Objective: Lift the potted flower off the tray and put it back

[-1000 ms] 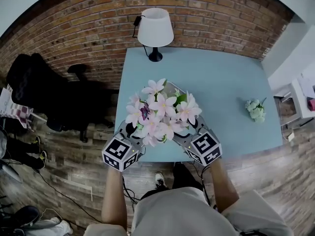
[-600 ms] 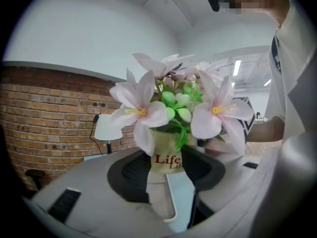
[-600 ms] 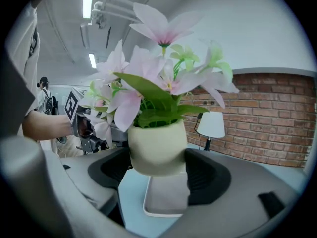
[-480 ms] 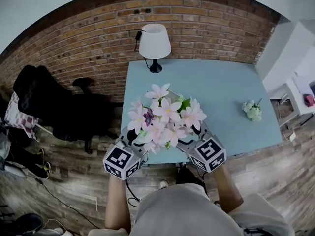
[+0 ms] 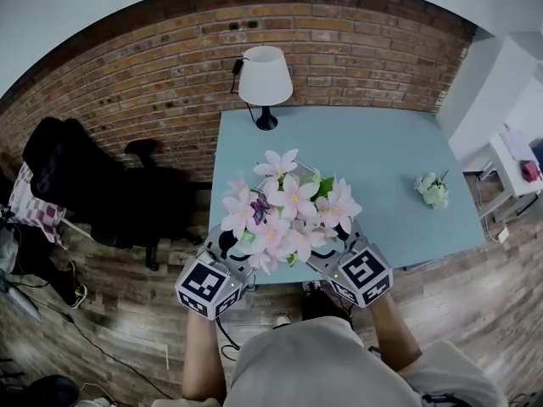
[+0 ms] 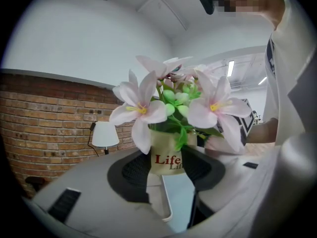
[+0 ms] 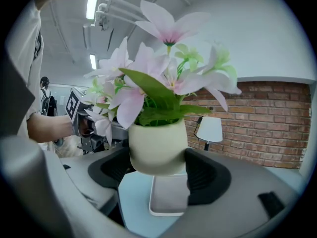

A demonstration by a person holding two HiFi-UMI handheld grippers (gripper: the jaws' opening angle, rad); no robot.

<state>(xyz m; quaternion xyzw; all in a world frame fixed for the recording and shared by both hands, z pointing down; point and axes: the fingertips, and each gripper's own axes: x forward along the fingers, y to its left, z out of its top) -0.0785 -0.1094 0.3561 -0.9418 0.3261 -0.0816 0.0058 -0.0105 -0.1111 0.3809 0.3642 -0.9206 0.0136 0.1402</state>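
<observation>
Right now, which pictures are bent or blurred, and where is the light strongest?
Head view: strong fisheye, the brick wall curves like an arch; the flowers are sharp. Left gripper view: the pot is sharp, black corners ring the picture. Right gripper view: the ceiling lights glare bright, the tray below the pot looks soft.

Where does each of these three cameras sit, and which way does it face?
Head view: on the person's head, facing steeply down at the table, potted flower, left gripper and right gripper; forearms and chest show.
Left gripper view: rides that gripper, facing along its jaws at the potted flower; chest shows right.
Right gripper view: likewise, above the tray; a forearm shows left.
All share the potted flower and lamp.
</observation>
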